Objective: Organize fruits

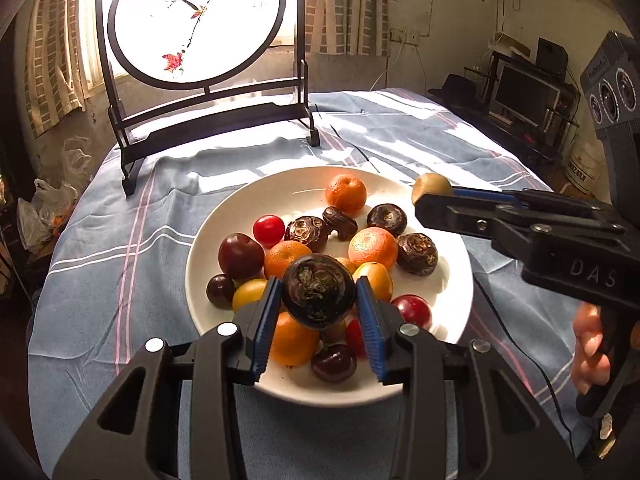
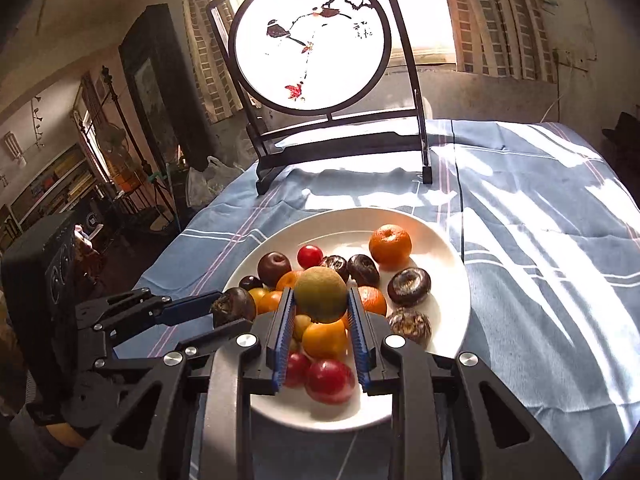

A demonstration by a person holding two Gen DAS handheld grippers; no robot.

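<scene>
A white plate (image 1: 224, 216) on the striped tablecloth holds several fruits: oranges (image 1: 346, 195), red tomatoes, dark plums (image 1: 241, 255), yellow fruits and dark brown water chestnuts (image 1: 417, 254). My left gripper (image 1: 319, 296) is shut on a dark brown water chestnut (image 1: 318, 292) and holds it above the plate's near side; it also shows in the right wrist view (image 2: 234, 306). My right gripper (image 2: 321, 300) is shut on a round tan-green fruit (image 2: 321, 294) above the plate (image 2: 452, 248). In the left wrist view that fruit (image 1: 431, 187) hangs over the plate's right rim.
A dark wooden stand with a round painted screen (image 1: 196, 20) stands at the table's far side. The blue striped cloth (image 1: 120, 248) covers the table. A thin black cable (image 1: 516, 344) lies right of the plate. Shelves and a monitor (image 1: 524, 98) stand beyond the table.
</scene>
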